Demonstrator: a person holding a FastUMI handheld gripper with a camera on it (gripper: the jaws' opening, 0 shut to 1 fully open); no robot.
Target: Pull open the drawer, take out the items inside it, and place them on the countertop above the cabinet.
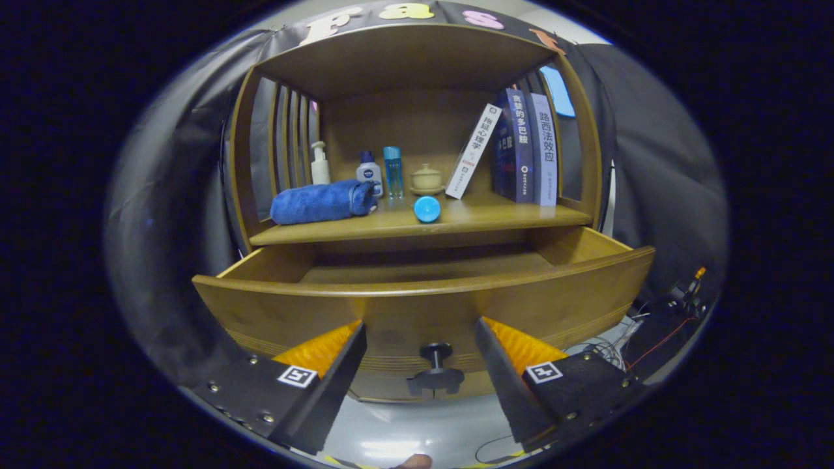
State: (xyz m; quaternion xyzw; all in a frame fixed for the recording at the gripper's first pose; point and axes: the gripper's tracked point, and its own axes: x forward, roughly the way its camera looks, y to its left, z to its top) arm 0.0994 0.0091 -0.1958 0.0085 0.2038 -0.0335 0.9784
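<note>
Presently: wooden drawer (417,306) pulled out; gripper (420,339) fingers spread either side of black knob (436,355); rolled blue towel (322,202), blue-capped bottle (427,209) on countertop (495,218).

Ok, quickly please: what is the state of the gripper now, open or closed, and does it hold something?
Gripper: open, holding nothing; its jaws stand apart on either side of the drawer knob, not touching it.

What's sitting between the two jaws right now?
In the gripper view, the dark round knob on the pulled-out wooden drawer's front sits between the open jaws of the gripper, untouched.
</note>
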